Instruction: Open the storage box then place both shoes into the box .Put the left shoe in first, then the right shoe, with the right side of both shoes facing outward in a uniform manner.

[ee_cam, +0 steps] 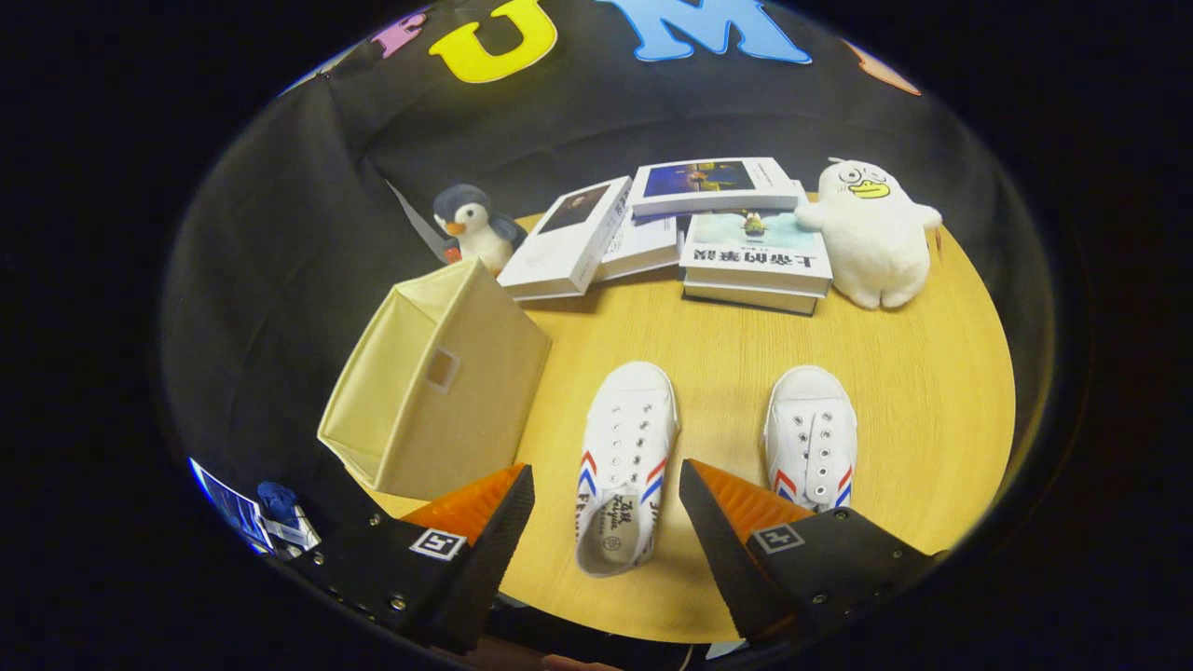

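Note:
A beige fabric storage box (438, 382) stands on the round wooden table (923, 391), left of my fingers, with its lid shut and a small window on the near face. Two white canvas shoes with red and blue stripes lie toes pointing away. The left shoe (623, 461) lies between my fingers, its heel nearest me. The right shoe (811, 436) lies just past my right finger (722, 522). My gripper (606, 485) hovers open above the left shoe, touching nothing.
Several books (671, 233) are stacked at the far side of the table. A penguin plush (471, 228) stands behind the box. A white duck plush (876, 233) sits at the far right. The table edge curves close below my fingers.

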`<state>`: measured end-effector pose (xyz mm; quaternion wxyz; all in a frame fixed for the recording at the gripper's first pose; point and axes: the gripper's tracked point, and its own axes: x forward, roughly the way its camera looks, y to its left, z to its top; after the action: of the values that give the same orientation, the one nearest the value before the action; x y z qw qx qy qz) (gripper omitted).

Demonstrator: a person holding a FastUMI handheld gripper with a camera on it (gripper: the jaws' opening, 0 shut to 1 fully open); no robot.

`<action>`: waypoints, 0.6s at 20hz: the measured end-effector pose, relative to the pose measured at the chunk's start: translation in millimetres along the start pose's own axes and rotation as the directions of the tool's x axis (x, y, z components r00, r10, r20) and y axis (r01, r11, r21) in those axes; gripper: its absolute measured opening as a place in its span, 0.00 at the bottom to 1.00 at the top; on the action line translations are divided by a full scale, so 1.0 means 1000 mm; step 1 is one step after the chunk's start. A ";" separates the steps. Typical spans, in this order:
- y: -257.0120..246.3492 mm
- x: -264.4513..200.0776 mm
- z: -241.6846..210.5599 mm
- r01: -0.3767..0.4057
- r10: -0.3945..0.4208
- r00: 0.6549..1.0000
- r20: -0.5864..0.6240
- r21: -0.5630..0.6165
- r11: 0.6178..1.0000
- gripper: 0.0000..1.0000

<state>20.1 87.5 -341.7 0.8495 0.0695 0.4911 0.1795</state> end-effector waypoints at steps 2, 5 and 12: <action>-0.018 0.013 -0.017 0.071 -0.072 0.996 -0.056 -0.018 0.997 0.94; -0.021 0.036 -0.027 0.096 -0.100 0.991 -0.084 -0.050 0.994 0.82; -0.034 0.073 -0.047 0.122 -0.142 0.974 -0.175 -0.123 0.985 0.79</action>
<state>21.0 80.5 -434.7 0.8135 -0.0276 0.5598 0.1554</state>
